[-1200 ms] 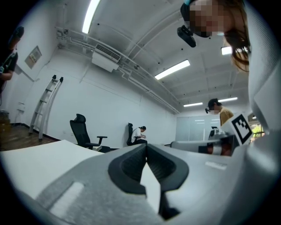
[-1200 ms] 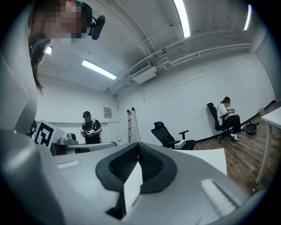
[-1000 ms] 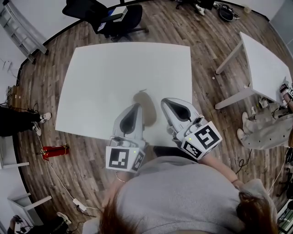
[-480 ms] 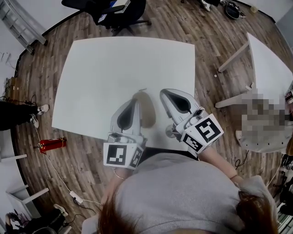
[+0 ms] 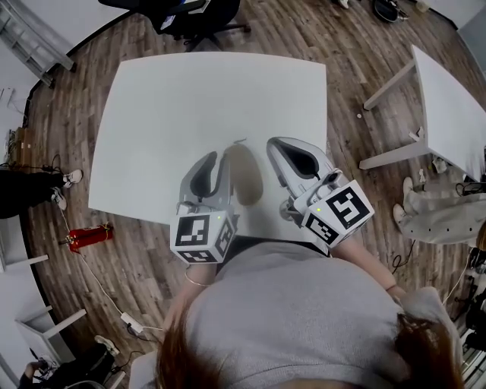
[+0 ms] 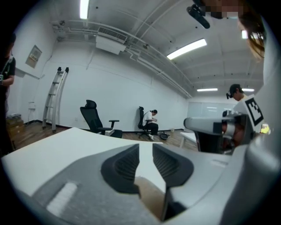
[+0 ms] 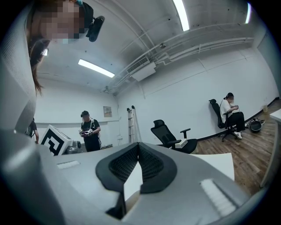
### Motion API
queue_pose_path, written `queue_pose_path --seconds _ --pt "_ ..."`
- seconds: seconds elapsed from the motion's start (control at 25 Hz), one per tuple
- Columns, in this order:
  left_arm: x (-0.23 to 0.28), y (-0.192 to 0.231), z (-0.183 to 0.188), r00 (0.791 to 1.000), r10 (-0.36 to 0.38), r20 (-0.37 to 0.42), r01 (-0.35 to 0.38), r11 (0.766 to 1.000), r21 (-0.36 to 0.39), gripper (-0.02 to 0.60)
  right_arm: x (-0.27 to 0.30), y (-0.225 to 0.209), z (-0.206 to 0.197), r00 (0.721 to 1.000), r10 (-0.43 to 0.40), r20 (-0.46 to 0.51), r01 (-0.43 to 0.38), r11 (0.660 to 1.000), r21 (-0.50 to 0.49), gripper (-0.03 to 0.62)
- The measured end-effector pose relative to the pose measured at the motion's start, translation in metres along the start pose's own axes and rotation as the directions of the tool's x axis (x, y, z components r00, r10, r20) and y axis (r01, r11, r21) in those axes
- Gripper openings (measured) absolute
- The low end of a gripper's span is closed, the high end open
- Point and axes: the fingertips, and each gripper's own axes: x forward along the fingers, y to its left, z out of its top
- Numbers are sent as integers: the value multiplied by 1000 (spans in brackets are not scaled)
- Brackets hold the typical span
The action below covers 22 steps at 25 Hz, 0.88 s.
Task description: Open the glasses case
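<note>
Case [image 5: 244, 176] flat on counter [image 5: 152, 114] between both tools; left tool [image 5: 216, 158] jaws just eased slightly apart, gripping nothing; right tool [image 5: 276, 145] shut, empty; risk: narrow gap skids off lid, unbraced case slides.

Matt glasses case [image 5: 244, 173] on smooth table [image 5: 197, 99]; wood-plank floor [image 5: 144, 258].

Glasses case [image 5: 244, 176] on table [image 5: 182, 99], chair [image 5: 199, 14] beyond.
</note>
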Motion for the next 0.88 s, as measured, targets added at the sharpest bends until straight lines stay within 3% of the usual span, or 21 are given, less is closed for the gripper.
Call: queue_pose_path --seconds 0.16,0.32,0.44,0.56,0.72,0.88 --pt "9 11 -29 996 2 -85 -8 998 -69 147 1 -1 0 1000 -9 10 9 1000 -2 3" --pt "20 23 -67 981 -17 -192 -25 977 -214 289 3 -3 -2 1000 -17 5 17 1000 11 3" --pt "25 31 -95 966 -32 -258 -50 951 -307 304 4 -2 -8 1000 -15 -7 15 1000 17 3" --pt "30 33 -118 952 -65 -299 -68 907 -415 355 4 0 -11 1000 -16 -3 16 1000 25 3" --pt "36 31 -136 937 -90 -338 -86 878 -472 387 5 1 -12 1000 -19 1 19 999 26 3" --pt "42 26 -147 922 -112 -370 -86 874 -479 394 2 -2 -10 999 -38 14 37 999 39 3"
